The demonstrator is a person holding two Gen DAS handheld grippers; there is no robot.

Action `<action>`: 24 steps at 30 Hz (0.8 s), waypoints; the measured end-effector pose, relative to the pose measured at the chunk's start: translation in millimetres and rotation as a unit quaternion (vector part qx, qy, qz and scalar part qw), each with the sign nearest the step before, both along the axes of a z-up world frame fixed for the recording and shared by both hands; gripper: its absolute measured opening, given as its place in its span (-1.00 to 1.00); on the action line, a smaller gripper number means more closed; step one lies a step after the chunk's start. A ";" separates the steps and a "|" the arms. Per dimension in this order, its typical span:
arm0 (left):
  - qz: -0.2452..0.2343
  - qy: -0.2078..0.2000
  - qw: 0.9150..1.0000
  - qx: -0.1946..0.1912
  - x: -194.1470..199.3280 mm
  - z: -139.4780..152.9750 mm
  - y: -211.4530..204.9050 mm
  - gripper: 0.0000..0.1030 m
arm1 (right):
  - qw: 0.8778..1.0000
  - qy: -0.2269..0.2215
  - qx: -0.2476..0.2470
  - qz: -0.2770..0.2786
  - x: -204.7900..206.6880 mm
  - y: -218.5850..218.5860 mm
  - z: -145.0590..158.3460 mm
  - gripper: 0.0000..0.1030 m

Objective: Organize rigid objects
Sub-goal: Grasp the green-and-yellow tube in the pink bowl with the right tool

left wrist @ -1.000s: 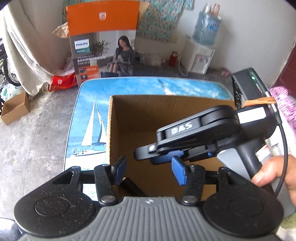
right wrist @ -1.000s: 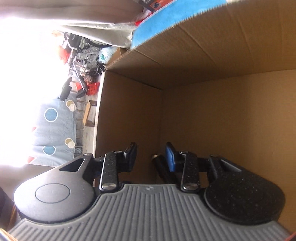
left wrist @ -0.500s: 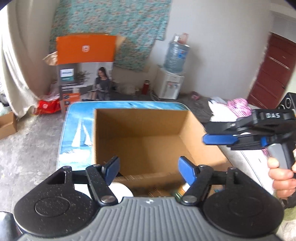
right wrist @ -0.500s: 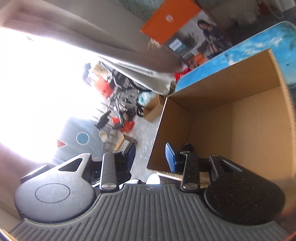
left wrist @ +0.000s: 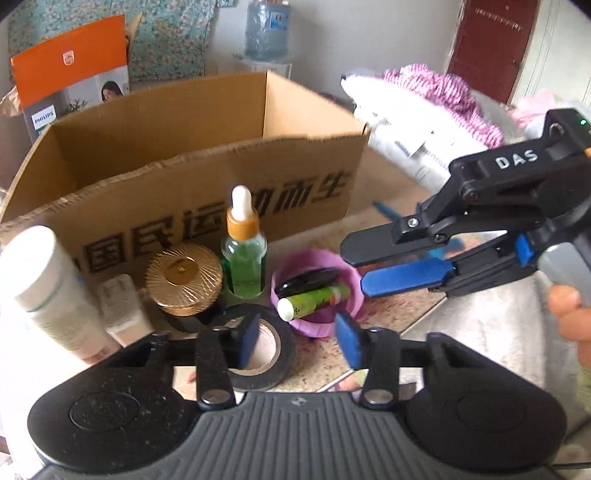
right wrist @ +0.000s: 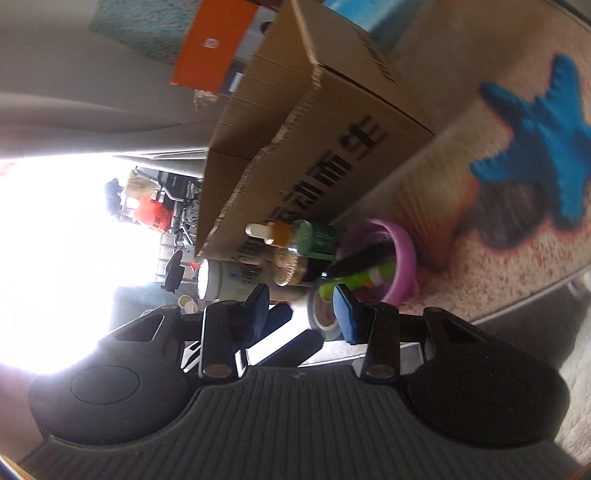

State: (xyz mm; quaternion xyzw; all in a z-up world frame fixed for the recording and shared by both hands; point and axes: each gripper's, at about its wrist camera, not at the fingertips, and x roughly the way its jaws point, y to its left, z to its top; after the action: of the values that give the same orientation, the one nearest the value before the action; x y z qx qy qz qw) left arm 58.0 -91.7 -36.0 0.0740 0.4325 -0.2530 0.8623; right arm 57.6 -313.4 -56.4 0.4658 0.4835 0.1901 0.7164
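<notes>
An open cardboard box (left wrist: 207, 177) stands on the table; it also shows in the right wrist view (right wrist: 314, 140). In front of it stand a white bottle (left wrist: 48, 291), a small beige box (left wrist: 122, 306), a gold-lidded jar (left wrist: 183, 278), a green dropper bottle (left wrist: 243, 254), a black tape roll (left wrist: 266, 354) and a purple bowl (left wrist: 317, 295) holding a green tube (left wrist: 314, 297) and a black item. My left gripper (left wrist: 297, 341) is open and empty over the tape roll. My right gripper (right wrist: 301, 310) is open and empty, beside the bowl (right wrist: 395, 262).
A blue starfish print (right wrist: 543, 140) marks the table mat. A Philips carton (left wrist: 70, 74) and a water dispenser bottle (left wrist: 267, 29) stand behind. White and pink cloth (left wrist: 424, 110) lies at the right. The table edge runs close under both grippers.
Both grippers have pulled back out of the cardboard box and dropped low in front of it. The row of small objects has come into view. Both stay open.
</notes>
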 end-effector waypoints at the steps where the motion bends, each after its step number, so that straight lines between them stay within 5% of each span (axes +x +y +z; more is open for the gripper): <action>1: 0.001 0.003 1.000 -0.001 3.1 -3.3 0.2 -0.23 | 1.000 0.006 0.002 0.000 1.7 1.1 -3.3 -0.25; 6: 0.010 0.009 1.000 -0.018 9.7 -9.0 2.1 -0.52 | 1.000 0.027 0.006 -0.004 10.2 7.2 -11.3 -0.29; 15: -0.050 0.000 0.998 -0.048 -9.3 0.4 -0.4 -0.53 | 0.999 0.041 -0.019 0.001 12.3 9.7 -13.1 -0.30; 24: -0.040 0.028 0.998 -0.043 2.4 -7.2 -8.7 -0.53 | 0.997 0.053 -0.047 0.011 16.0 5.9 -10.5 -0.51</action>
State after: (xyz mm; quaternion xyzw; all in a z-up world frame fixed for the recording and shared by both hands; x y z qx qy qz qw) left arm 60.4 -100.4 -43.2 0.0474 0.4416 -0.3077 0.8415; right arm 73.5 -307.5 -66.9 0.4358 0.5344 0.1504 0.7085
